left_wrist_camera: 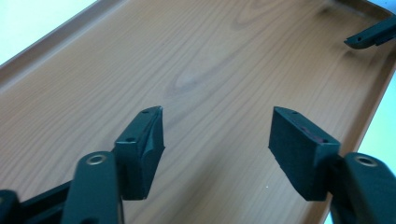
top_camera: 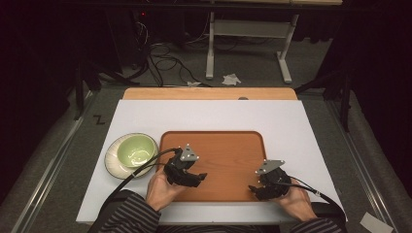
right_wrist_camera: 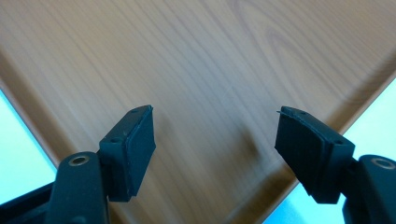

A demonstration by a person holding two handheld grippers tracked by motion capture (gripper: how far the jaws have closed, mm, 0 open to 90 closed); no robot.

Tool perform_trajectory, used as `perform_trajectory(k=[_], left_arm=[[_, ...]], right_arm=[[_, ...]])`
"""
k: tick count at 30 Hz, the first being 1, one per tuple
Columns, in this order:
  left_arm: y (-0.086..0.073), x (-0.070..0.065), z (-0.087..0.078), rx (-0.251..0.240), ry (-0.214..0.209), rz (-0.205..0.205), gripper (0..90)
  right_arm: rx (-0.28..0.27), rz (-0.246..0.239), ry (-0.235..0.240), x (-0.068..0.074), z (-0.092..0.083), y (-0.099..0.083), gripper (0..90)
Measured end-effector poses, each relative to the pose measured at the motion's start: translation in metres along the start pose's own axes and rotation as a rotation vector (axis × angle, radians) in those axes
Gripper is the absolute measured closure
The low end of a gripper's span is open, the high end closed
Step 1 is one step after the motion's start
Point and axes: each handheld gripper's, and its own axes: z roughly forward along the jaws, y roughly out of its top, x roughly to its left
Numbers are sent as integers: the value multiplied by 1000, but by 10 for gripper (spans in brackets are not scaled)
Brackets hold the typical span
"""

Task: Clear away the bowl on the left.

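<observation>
A brown wooden tray (top_camera: pixel 228 150) lies flat near the middle of the desk (top_camera: pixel 291 121), close to the near edge. It has rounded corners, a low raised rim and wavy wood lines on it. Its flat inside is bare, so there is lots of room.

The left gripper (top_camera: pixel 198 177) hangs over the near left part of the tray, with its jaws wide apart and nothing between them. The right gripper (top_camera: pixel 253 189) hangs over the near right corner, jaws wide apart too, and nothing in them.

Just left of the tray sits a light green bowl (top_camera: pixel 137 150) on a pale plate (top_camera: pixel 112 160). The bowl looks empty.

The desk top is white, with a strip of wood (top_camera: pixel 209 93) at the far edge. Past it is a grey floor (top_camera: pixel 252 63) with black cables (top_camera: pixel 165 60), the white legs of another table (top_camera: pixel 214 43) and some crumpled paper (top_camera: pixel 231 79). The room around is dark.
</observation>
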Motion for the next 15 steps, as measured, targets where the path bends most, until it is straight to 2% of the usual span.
perform_trajectory(k=[1, 3, 6, 9, 11, 15], left_arm=[[0, -1, -3, -33, 15, 36, 404], [2, 0, -7, -50, 17, 39, 412], [3, 4, -9, -22, 24, 15, 391], [3, 6, -15, -29, 23, 19, 396], [3, 6, -17, -30, 28, 29, 387], [3, 8, -21, -16, 68, 54, 379]], right_arm=[[-3, -5, -2, 0, 0, 0, 310], [-7, -8, -1, 0, 0, 0, 316], [-5, -12, -5, 0, -1, 0, 322], [-21, -12, -13, 0, -2, 0, 323], [-20, -9, -10, 0, -3, 0, 323], [-2, -11, -3, 0, 0, 0, 316]])
